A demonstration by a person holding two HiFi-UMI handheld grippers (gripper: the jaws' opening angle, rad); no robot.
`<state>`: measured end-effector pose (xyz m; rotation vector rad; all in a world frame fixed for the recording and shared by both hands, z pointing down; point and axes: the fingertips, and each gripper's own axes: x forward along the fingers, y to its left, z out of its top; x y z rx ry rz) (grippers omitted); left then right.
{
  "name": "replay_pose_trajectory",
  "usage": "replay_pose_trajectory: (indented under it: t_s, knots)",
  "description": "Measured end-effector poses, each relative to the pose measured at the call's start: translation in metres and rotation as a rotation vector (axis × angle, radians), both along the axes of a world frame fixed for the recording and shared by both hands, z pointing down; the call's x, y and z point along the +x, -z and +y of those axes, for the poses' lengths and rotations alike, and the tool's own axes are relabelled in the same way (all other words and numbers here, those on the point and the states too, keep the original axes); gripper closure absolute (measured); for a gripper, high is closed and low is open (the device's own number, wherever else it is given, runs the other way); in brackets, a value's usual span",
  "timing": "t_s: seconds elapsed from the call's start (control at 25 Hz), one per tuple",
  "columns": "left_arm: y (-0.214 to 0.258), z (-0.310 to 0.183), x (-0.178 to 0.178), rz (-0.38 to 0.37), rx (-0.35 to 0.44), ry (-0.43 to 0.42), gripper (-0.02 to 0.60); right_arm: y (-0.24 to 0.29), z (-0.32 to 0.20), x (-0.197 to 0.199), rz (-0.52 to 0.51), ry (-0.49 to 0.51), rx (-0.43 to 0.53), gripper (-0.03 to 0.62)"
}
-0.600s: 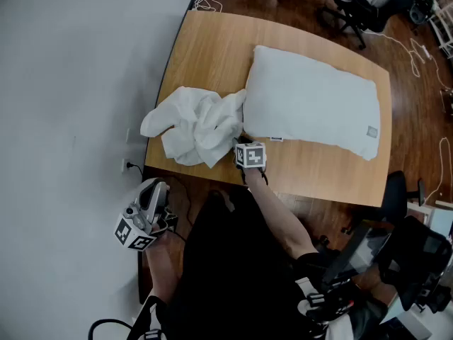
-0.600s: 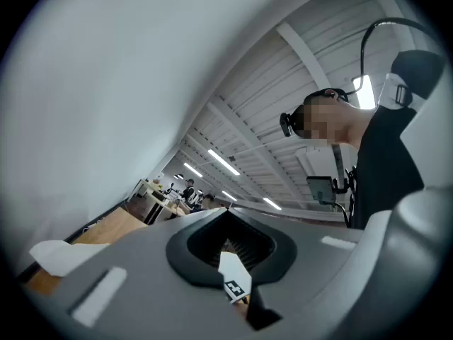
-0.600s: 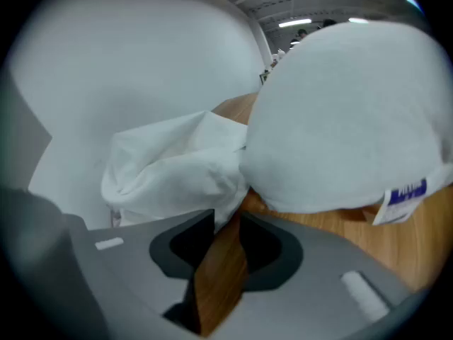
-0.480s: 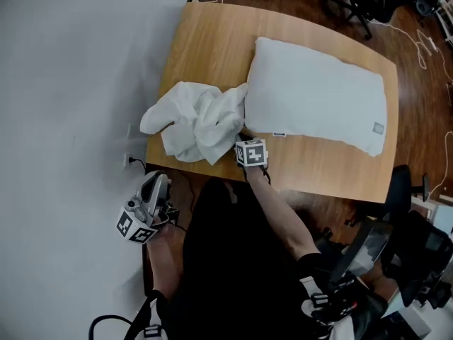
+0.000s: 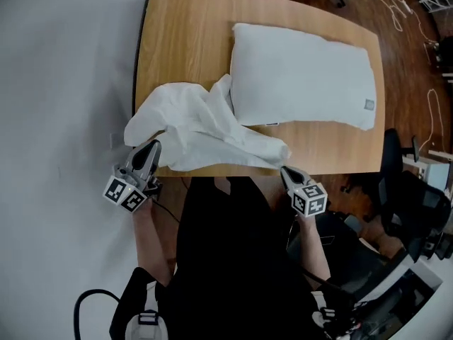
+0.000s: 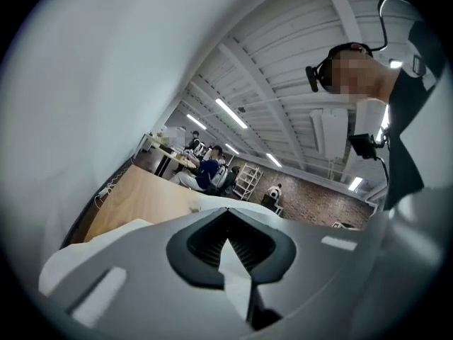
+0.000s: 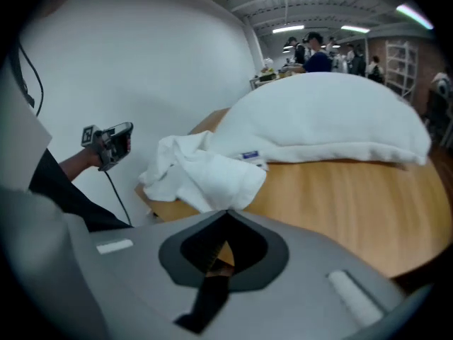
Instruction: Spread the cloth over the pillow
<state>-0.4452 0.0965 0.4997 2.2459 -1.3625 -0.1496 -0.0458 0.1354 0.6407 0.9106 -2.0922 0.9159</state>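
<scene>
**A:** Surface first. What carries the items?

**B:** A wooden bench with rounded corners. Its left edge runs along a plain white wall. Beyond the right edge is a dark wood floor with a loose white cable on it. A black office chair stands off the near right corner.

**A:** Pillow?

**B:** The white pillow lies flat across the right half of the bench, its long side parallel to the near edge. There is a small grey tag at its near right corner. Its top is bare.

**A:** Cloth?

**B:** The white cloth is rumpled at the near left corner. It is drawn out along the near edge, from the left edge to about the middle. One fold rests against the pillow's left end.

**A:** Left claw?

**B:** The left claw is at the bench's left edge. Its jaws are closed on a sliver of the cloth, and white fabric shows between them in the left gripper view.

**A:** Right claw?

**B:** The right claw is over the near edge, angled downward. Its jaws are together on the cloth's right corner, which runs right up to the tips.

**A:** Room?

**B:** The left gripper view shows a brick wall at the back and strip lights on a white ceiling. There is shelving, and people sit far off at other desks.
</scene>
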Motion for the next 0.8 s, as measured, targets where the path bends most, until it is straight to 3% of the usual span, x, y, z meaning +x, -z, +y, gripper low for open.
replay_pose_trajectory:
  t_s: [0.16,0.32,0.44,0.48,0.56,0.64,0.68,0.72,0.76,0.8]
  knots:
    - [-0.036,-0.024,-0.015,-0.114,-0.065,-0.102,0.578,-0.012,-0.009,0.075,0.190,-0.186,0.074,0.591]
    - [-0.060,-0.080,-0.041,-0.249,-0.109,-0.171,0.578,-0.035,-0.008,0.104,0.189,-0.362,0.044,0.591]
    - [-0.106,-0.112,-0.051,-0.386,-0.217,-0.249,0.578,-0.053,0.007,0.108,0.174,-0.420,-0.060,0.582]
    - [-0.118,-0.112,-0.048,-0.428,-0.249,-0.289,0.578,-0.048,0.007,0.108,0.201,-0.415,-0.054,0.558]
    - [-0.128,-0.104,-0.036,-0.489,-0.278,-0.369,0.577,-0.012,-0.012,0.093,0.246,-0.348,0.061,0.437]
    - [-0.141,-0.089,-0.022,-0.552,-0.323,-0.451,0.416,0.029,-0.044,0.047,0.215,-0.210,0.203,0.302]
    - [-0.157,-0.081,-0.015,-0.593,-0.363,-0.505,0.274,0.038,-0.060,0.015,0.180,-0.130,0.245,0.292]
    - [-0.175,-0.074,-0.007,-0.635,-0.404,-0.562,0.230,0.036,-0.074,-0.017,0.141,-0.055,0.257,0.283]
    - [-0.192,-0.068,0.001,-0.664,-0.435,-0.611,0.254,0.024,-0.084,-0.048,0.103,0.015,0.239,0.283]
    - [-0.200,-0.064,0.009,-0.669,-0.447,-0.641,0.423,0.008,-0.089,-0.075,0.069,0.084,0.197,0.284]
